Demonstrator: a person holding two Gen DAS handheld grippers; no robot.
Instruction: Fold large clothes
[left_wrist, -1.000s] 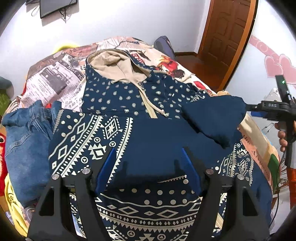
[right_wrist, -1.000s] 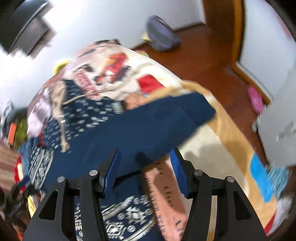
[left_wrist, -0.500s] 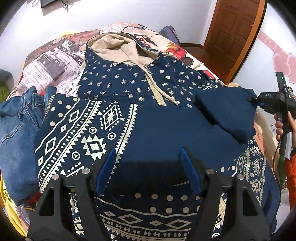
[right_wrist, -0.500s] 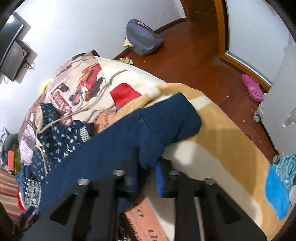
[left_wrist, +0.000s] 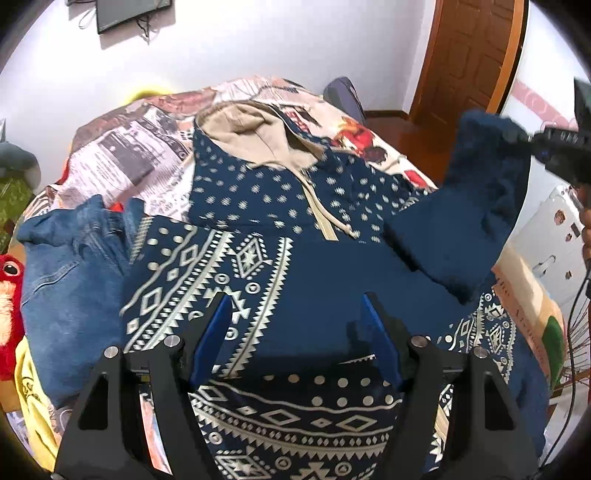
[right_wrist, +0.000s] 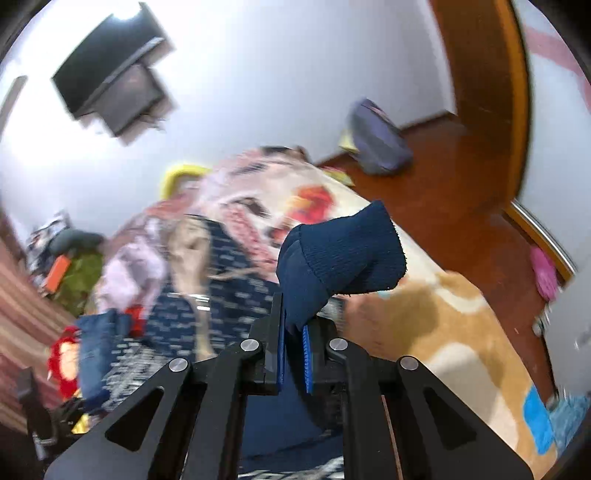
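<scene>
A navy hoodie with white geometric print lies face up on the bed, its tan-lined hood toward the far wall and its drawstring trailing down the chest. Its right sleeve is raised off the bed, the ribbed cuff pinched in the right tongs, whose blue pads are closed on the fabric just below the rib. The left tongs hover over the lower front of the hoodie with their jaws apart, gripping nothing. A pair of blue jeans lies just beside the hoodie on the left, with a red plush toy at the bed's edge; a wooden door and a wall-mounted TV stand beyond. The likely step is bringing the sleeve across the chest. The grip holds only a narrow bite of fabric near the cuff, so a quick swing could pull it free and drop the sleeve short. With nothing pinning the body, the lift may also drag the right shoulder and skew the torso, and the sleeve could land twisted or bunch over the drawstring.
</scene>
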